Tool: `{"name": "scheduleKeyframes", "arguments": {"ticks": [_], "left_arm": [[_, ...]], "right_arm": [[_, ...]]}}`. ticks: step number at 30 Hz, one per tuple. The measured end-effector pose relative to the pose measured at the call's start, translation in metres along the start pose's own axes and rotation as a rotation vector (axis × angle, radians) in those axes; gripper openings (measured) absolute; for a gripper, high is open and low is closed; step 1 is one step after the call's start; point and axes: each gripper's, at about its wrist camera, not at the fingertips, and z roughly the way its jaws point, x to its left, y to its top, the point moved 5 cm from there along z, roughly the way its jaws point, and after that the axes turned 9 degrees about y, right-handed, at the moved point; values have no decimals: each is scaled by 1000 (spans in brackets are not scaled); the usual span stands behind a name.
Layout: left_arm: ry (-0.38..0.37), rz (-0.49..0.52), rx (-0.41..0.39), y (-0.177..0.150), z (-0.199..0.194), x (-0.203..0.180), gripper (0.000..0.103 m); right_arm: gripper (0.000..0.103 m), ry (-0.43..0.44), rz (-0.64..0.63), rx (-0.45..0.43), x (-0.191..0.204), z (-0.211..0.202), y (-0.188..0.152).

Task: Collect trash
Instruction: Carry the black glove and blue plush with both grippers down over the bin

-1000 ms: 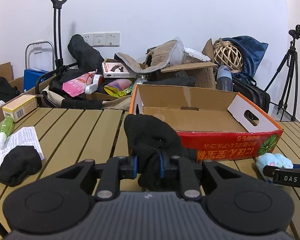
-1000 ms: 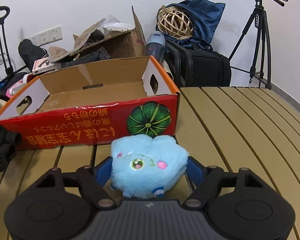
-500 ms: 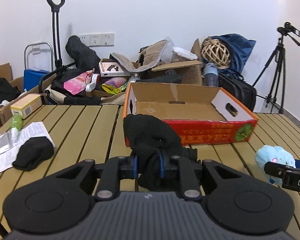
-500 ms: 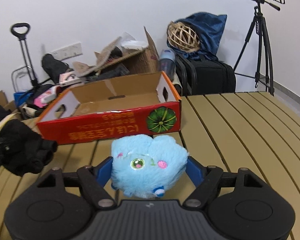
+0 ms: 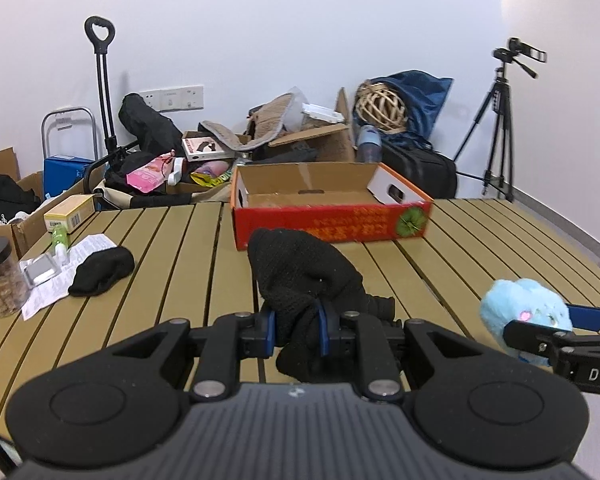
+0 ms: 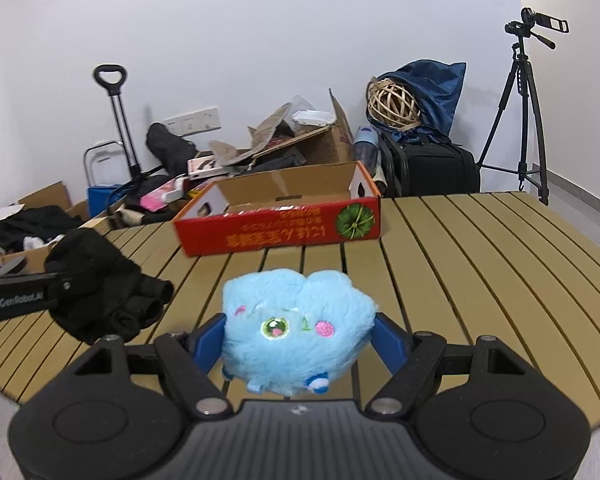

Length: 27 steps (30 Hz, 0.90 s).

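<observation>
My left gripper (image 5: 298,330) is shut on a black knit glove (image 5: 300,276), bunched between its blue pads and held above the slatted table (image 5: 188,256). From the right wrist view the same glove (image 6: 104,280) hangs at the left. My right gripper (image 6: 298,338) is shut on a fluffy blue plush toy (image 6: 296,328) that fills the space between its fingers; this toy (image 5: 524,314) also shows at the right edge of the left wrist view. A red cardboard box (image 5: 332,224) with an open top stands at the far side of the table, well beyond both grippers.
A second black glove (image 5: 102,270), a paper sheet (image 5: 60,280), a foil pack (image 5: 40,272), a green tube (image 5: 60,240), a yellow box (image 5: 70,208) and a jar (image 5: 0,276) lie on the table's left. Behind the table are piled bags, cartons and a tripod (image 5: 500,120).
Both grippers have drawn back from the red box and risen, each keeping its load. The box now looks smaller and farther, and more of the table shows.
</observation>
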Motion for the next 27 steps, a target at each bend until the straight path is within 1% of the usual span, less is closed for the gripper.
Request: {"name": "scheduleKeyframes", "arguments": {"ticks": [7, 12, 15, 20, 27], "left_arm": [[-21, 55, 9, -39, -47, -7, 20], [-39, 80, 21, -65, -72, -9, 20], [-52, 89, 37, -83, -82, -10, 20], [-62, 100, 90, -117, -89, -12, 20], [-45, 122, 196, -164, -75, -9, 20]], "right_arm": [[76, 33, -3, 20, 15, -49, -50], [76, 48, -14, 58, 24, -69, -85], [76, 58, -16, 93, 28, -74, -109], [76, 70, 6, 167, 28, -73, -148], [76, 60, 42, 276, 22, -57, -196]]}}
